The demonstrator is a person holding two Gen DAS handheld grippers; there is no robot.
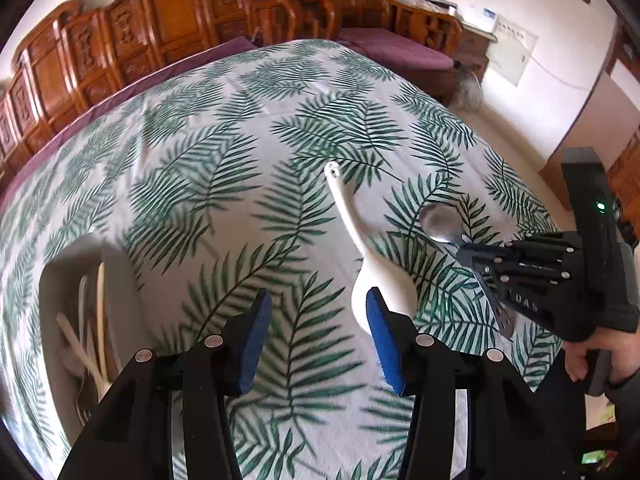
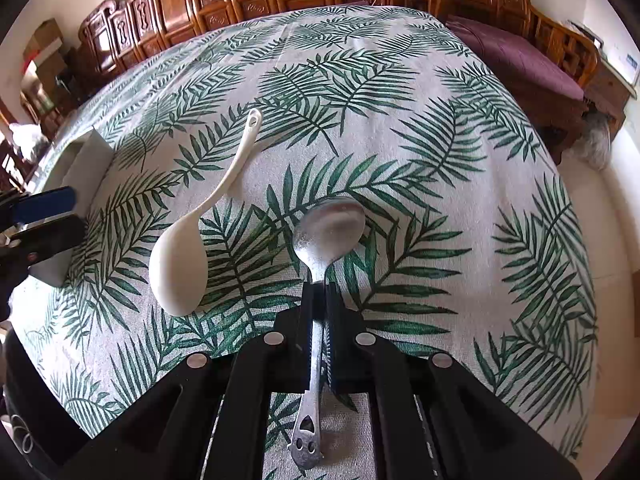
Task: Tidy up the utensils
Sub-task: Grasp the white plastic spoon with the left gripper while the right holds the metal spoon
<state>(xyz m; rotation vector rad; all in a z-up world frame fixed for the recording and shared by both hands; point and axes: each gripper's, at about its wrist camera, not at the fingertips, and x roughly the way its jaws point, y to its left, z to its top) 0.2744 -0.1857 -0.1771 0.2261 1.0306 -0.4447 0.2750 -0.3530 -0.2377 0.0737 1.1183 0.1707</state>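
Right gripper (image 2: 319, 292) is clamping the metal spoon (image 2: 328, 228) by its handle, bowl resting on the surface (image 2: 440, 128). Left gripper (image 1: 316, 312) is hovering released. Advise lifting level, clearing the white spoon (image 2: 180, 256) just beside.

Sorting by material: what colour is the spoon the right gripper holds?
Shiny silver metal; the spoon shows best in the right wrist view, clamped in the right gripper.

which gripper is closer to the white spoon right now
Left. The open left gripper hovers right at the white spoon, its right finger overlapping the bowl. The right gripper sits beside it, shut on the metal spoon.
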